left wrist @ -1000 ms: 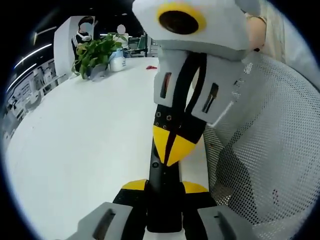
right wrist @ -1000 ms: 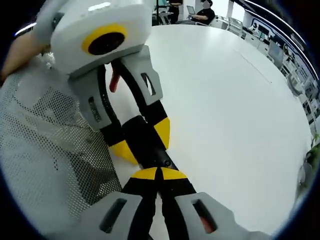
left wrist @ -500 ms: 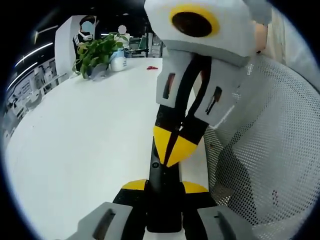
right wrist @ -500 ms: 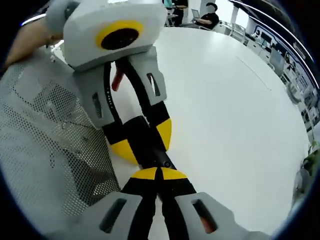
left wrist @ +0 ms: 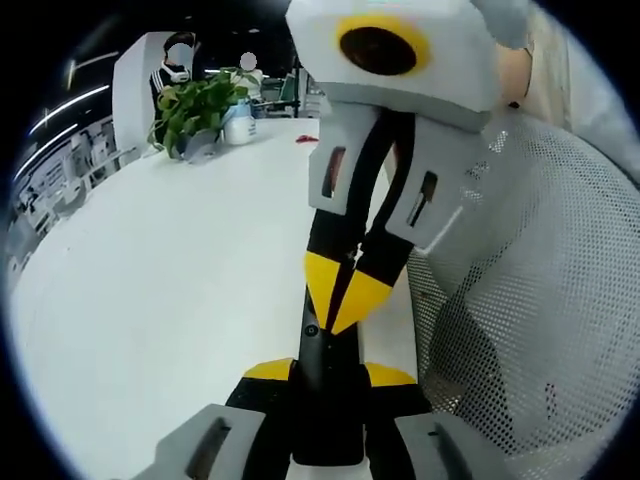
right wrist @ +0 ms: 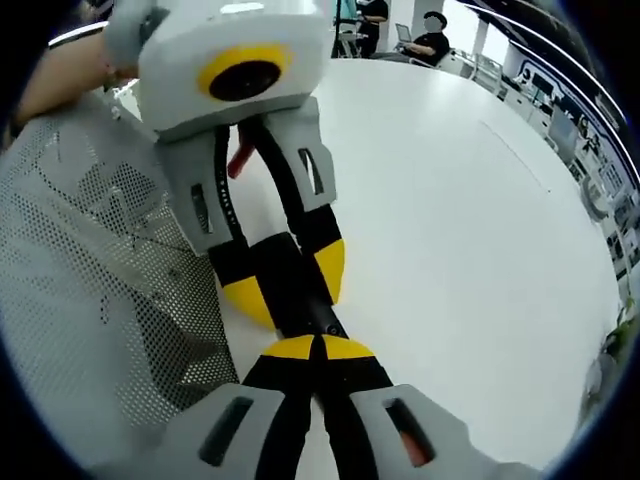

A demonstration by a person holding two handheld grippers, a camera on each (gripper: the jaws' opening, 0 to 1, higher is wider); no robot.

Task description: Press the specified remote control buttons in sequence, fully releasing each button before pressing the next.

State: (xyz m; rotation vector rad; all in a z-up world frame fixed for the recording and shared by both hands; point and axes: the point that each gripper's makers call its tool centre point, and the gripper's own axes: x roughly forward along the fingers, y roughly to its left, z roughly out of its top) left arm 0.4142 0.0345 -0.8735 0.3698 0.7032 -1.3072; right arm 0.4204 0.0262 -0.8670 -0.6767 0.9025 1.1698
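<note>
You hold the remote control (left wrist: pixel 326 425), a long black bar, between the yellow-tipped jaws of the left gripper (left wrist: pixel 328 385); in the left gripper view the jaws rise from the bottom edge and are clenched on the remote's two long sides, so that the bar runs forward from between them above the white table (left wrist: pixel 170 290). The right gripper (left wrist: pixel 342 308) enters that view from the top, and its two yellow tips are pressed together into a single point that rests on the upper face of the remote, just ahead of the left gripper's jaws. In the right gripper view the right gripper (right wrist: pixel 320 348) shows its jaws clenched tip to tip with nothing between them, and the joined tips touch the near end of the remote control (right wrist: pixel 316 318). Beyond it the left gripper (right wrist: pixel 290 285) comes down from the upper left, with one yellow tip on each side of the black bar. Whether a button is actually pushed in under the tips cannot be told. A white mesh chair back (left wrist: pixel 540 310) stands just beside both grippers at the table's edge, and it shows in the right gripper view as well (right wrist: pixel 90 290). A hand (right wrist: pixel 55 85) grips the body of the left gripper. A potted plant (left wrist: pixel 195 100) and a white container (left wrist: pixel 238 125) stand together at the far side of the table, well apart from the remote. Seated people (right wrist: pixel 435 30) appear past the table's far end
</note>
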